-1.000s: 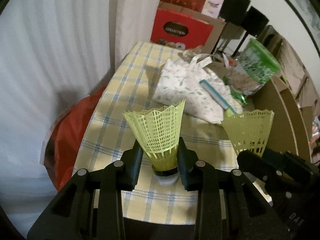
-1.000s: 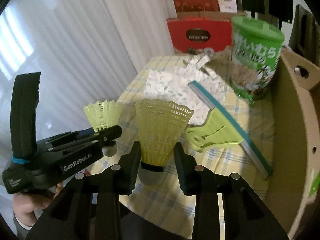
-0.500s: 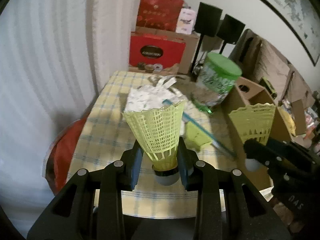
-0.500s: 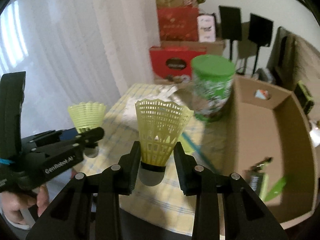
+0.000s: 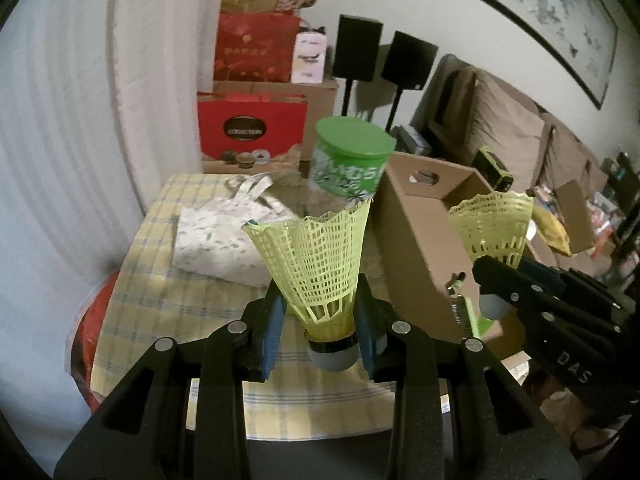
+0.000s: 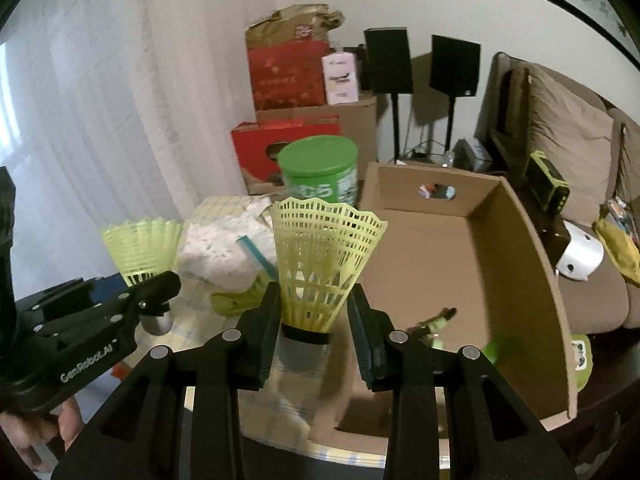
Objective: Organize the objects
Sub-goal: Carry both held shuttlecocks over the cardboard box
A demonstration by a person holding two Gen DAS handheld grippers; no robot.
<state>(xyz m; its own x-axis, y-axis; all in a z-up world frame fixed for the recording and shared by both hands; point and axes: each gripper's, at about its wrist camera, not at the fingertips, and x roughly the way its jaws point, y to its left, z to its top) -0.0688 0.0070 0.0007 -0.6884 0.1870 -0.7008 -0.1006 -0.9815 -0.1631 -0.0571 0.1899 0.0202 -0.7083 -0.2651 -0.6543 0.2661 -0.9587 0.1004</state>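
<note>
My left gripper [image 5: 320,332] is shut on a yellow-green plastic shuttlecock [image 5: 316,268], held upright high above the checked tablecloth [image 5: 160,292]. My right gripper [image 6: 316,332] is shut on a second yellow-green shuttlecock [image 6: 320,256], held near the front left edge of an open brown cardboard box [image 6: 512,264]. In the left wrist view the right gripper [image 5: 492,300] and its shuttlecock [image 5: 492,228] show at the right, by the box [image 5: 416,232]. In the right wrist view the left gripper [image 6: 156,308] and its shuttlecock [image 6: 140,248] show at the left.
A green-lidded canister [image 5: 348,160] stands at the back of the table beside the box. A white patterned bag [image 5: 216,236], a teal stick [image 6: 256,256] and a green clip [image 6: 236,300] lie on the cloth. Small green items [image 6: 436,320] lie inside the box. Red boxes [image 5: 252,132] stand behind.
Both grippers have risen and pulled back from the table with their shuttlecocks held. The right one has moved right, so the cardboard box now fills its view.
</note>
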